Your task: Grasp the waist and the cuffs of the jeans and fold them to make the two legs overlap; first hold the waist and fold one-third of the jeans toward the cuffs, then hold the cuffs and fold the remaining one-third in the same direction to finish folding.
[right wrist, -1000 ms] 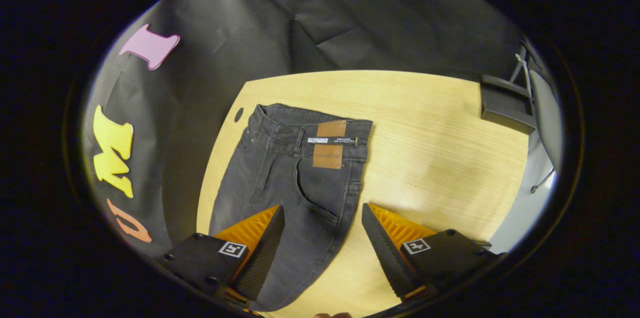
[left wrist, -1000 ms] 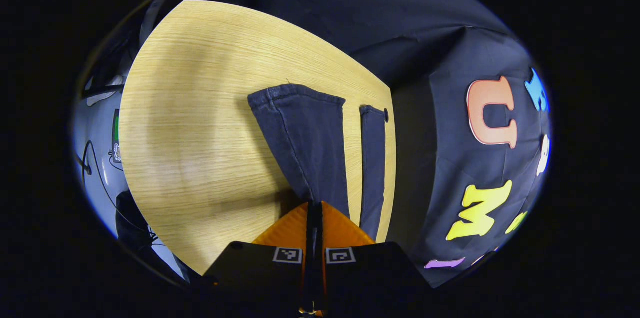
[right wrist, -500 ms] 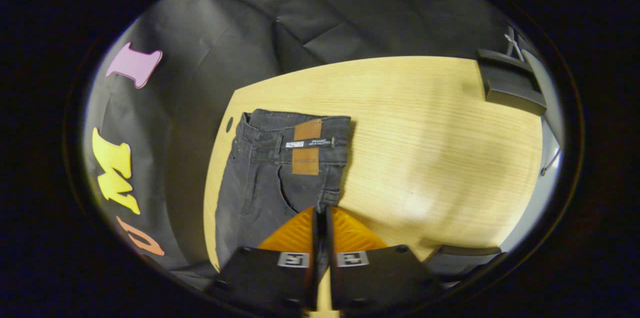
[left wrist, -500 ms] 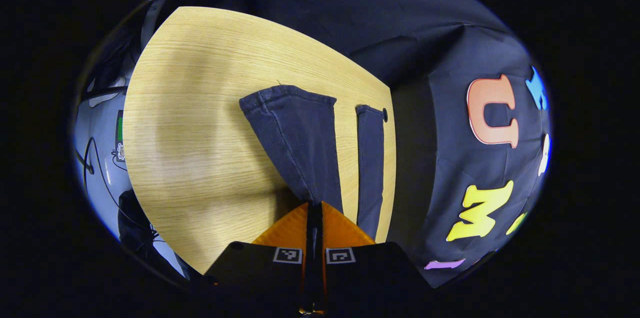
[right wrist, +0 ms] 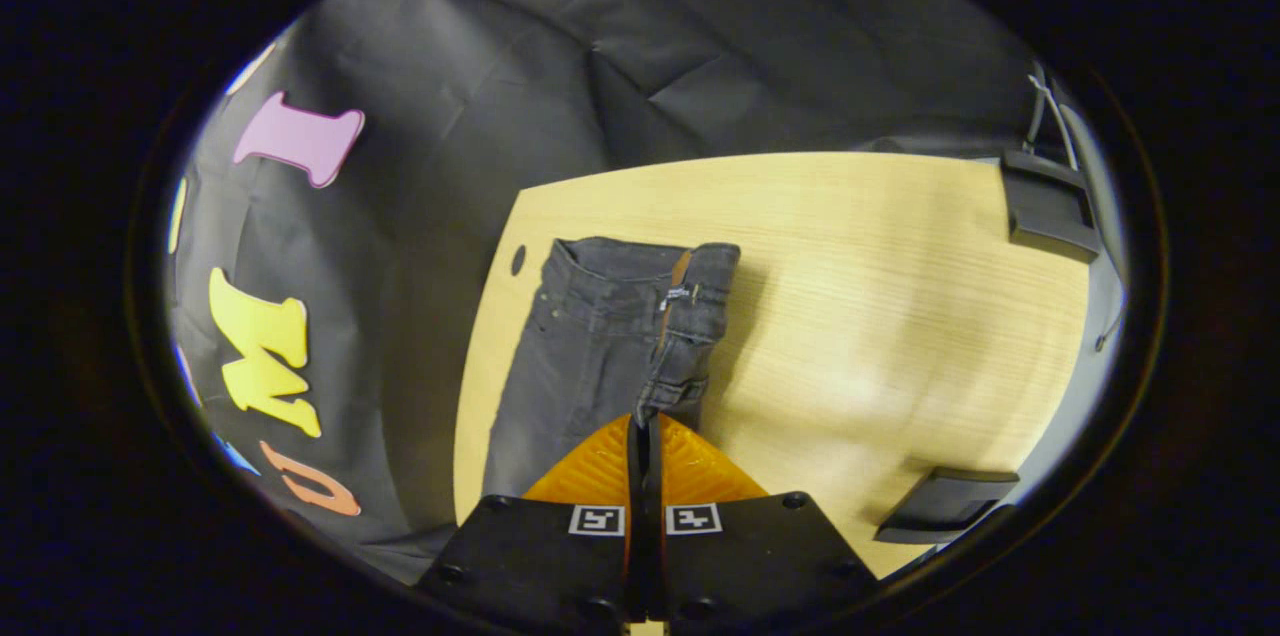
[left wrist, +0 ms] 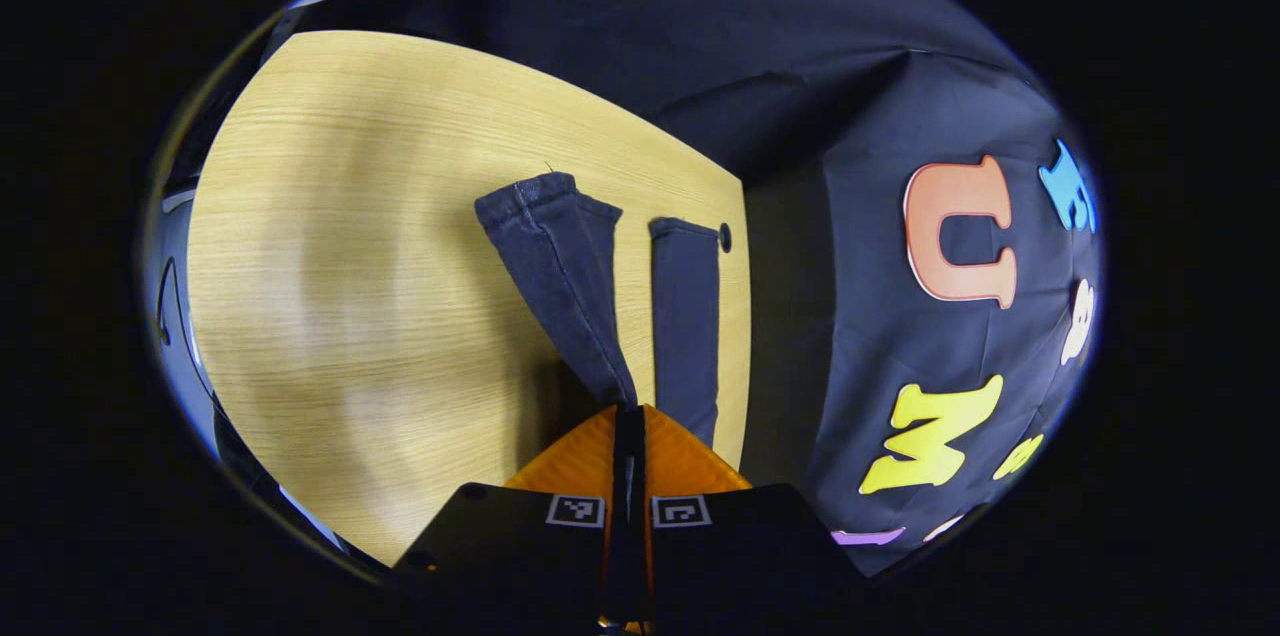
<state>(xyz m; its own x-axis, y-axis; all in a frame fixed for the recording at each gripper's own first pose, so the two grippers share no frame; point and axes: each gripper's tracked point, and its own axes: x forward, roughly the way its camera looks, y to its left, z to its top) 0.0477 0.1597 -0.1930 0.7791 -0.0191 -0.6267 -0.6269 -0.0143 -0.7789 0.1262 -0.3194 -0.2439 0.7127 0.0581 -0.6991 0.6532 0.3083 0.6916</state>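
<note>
table (left wrist: pixel 350 316): carrying the jeans along its wall-side edge
jeans (right wrist: pixel 590 346): lying lengthwise, waist far end in right gripper view, cuffs far in left gripper view
near leg (left wrist: pixel 560 276): lifting on edge, long axis running straight out from the left gripper; far leg (left wrist: pixel 687 316) lying flat just beside, toward the wall
left gripper (left wrist: pixel 628 416): pinching near leg's edge
right gripper (right wrist: pixel 645 426): pinching waist-side edge, flap rising
next: likely carrying both edges across to far leg

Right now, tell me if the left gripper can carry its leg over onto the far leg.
Probably yes. The left gripper is shut on the near leg, whose edge is lifted. Between it and the far leg lies only a strip of bare table, so nothing blocks the way.
</note>
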